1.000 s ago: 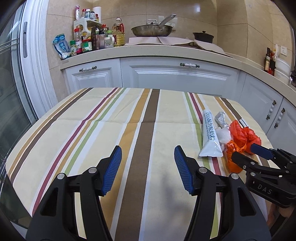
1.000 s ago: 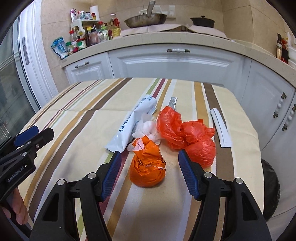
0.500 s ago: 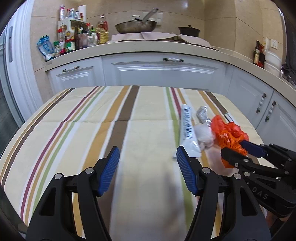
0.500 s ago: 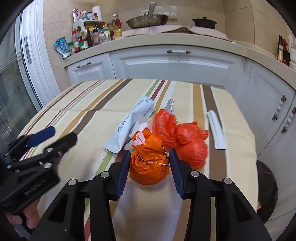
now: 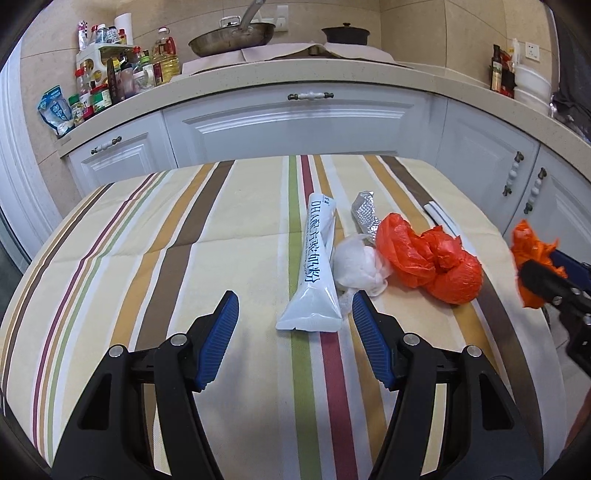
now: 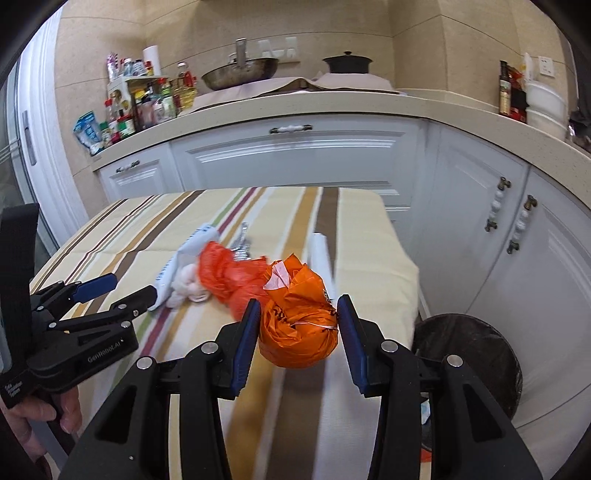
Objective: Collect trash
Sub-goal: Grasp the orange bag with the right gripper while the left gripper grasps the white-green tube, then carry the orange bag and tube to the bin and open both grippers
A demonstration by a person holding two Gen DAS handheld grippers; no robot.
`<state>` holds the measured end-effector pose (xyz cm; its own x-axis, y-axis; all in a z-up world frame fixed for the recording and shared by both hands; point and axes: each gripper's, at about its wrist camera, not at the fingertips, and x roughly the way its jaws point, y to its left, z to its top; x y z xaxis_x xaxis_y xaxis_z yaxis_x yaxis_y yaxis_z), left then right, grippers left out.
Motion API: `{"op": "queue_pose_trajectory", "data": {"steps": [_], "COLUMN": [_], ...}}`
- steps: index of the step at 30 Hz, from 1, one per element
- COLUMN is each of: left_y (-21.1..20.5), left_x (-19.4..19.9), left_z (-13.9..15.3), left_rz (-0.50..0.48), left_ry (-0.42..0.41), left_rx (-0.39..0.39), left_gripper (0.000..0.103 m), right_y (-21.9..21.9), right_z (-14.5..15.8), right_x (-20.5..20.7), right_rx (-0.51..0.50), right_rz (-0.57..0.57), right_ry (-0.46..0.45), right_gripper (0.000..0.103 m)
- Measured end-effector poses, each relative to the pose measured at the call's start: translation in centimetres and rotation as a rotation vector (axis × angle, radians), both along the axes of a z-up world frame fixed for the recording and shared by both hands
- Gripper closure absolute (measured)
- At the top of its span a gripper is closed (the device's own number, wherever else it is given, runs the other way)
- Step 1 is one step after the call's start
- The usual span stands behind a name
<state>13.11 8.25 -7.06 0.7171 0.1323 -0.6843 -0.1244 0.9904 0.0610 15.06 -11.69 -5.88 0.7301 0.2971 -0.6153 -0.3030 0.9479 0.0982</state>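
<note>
From my L cam, far left is the counter w/ a cluster of sauce bottles [image 5: 110, 81], then a steel wok [image 5: 231, 38] and a dark pot [image 5: 345, 35] further along.

My left gripper [image 5: 291, 321] hangs low over the striped tablecloth [image 5: 147, 236], jaws spread wide, nothing between the pads. Just ahead of it, lying lengthwise along the stripes, is a white tube pack [image 5: 316, 266] w/ blue lettering; its near end sits roughly btwn my fingertips but isn't touched.

Right of the tube, touching it, is a wad of white tissue [image 5: 356, 266]. Behind that a bit of crinkled foil [image 5: 365, 216]. Next over, pressed against the tissue, a red plastic bag [image 5: 432, 260], loosely knotted, on the cloth. Past it a white flat strip [image 5: 441, 218] near the table's right side.

Far right edge of this view: my right gripper [image 5: 543, 271] w/ orange plastic showing in its jaws.

R cam confirms: right gripper [image 6: 297, 325] is closed partway onto the orange bag [image 6: 299, 321], a tied ball, both blue pads against its sides. Bag looks lifted off the cloth, near the table's right edge; frame is blurred so can't judge how high. Red bag [image 6: 225, 273] and tissue sit behind-left of it on the table.

Lower right in R cam, on the floor beside the table, a round bin w/ dark liner [image 6: 469, 350].
</note>
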Motion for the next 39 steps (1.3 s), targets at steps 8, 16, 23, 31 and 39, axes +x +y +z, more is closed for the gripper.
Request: {"op": "queue_pose_trajectory", "data": {"steps": [8, 16, 23, 31, 39], "left_y": [0.1, 2.0, 2.1, 0.6, 1.3], "left_x": [1.8, 2.4, 2.4, 2.1, 0.4], "left_z": [-1.3, -2.2, -2.3, -1.4, 0.0], "left_rz": [0.016, 0.046, 0.026, -0.011, 0.021], "left_ry": [0.069, 0.120, 0.124, 0.066, 0.016], "left_rx": [-0.001, -0.081, -0.082, -0.013, -0.021], "left_gripper": [0.041, 0.045, 0.062, 0.065, 0.065], "right_y": [-2.1, -2.5, -2.6, -2.7, -3.0], "right_z": [-0.4, -0.6, -0.9, -0.9, -0.6], "right_x": [0.4, 0.5, 0.7, 0.8, 0.3], "right_rx": [0.032, 0.042, 0.045, 0.043, 0.038], "right_rz": [-0.021, -0.013, -0.014, -0.020, -0.027], "right_ry": [0.001, 0.000, 0.008, 0.007, -0.004], "right_gripper": [0.060, 0.060, 0.060, 0.060, 0.060]}}
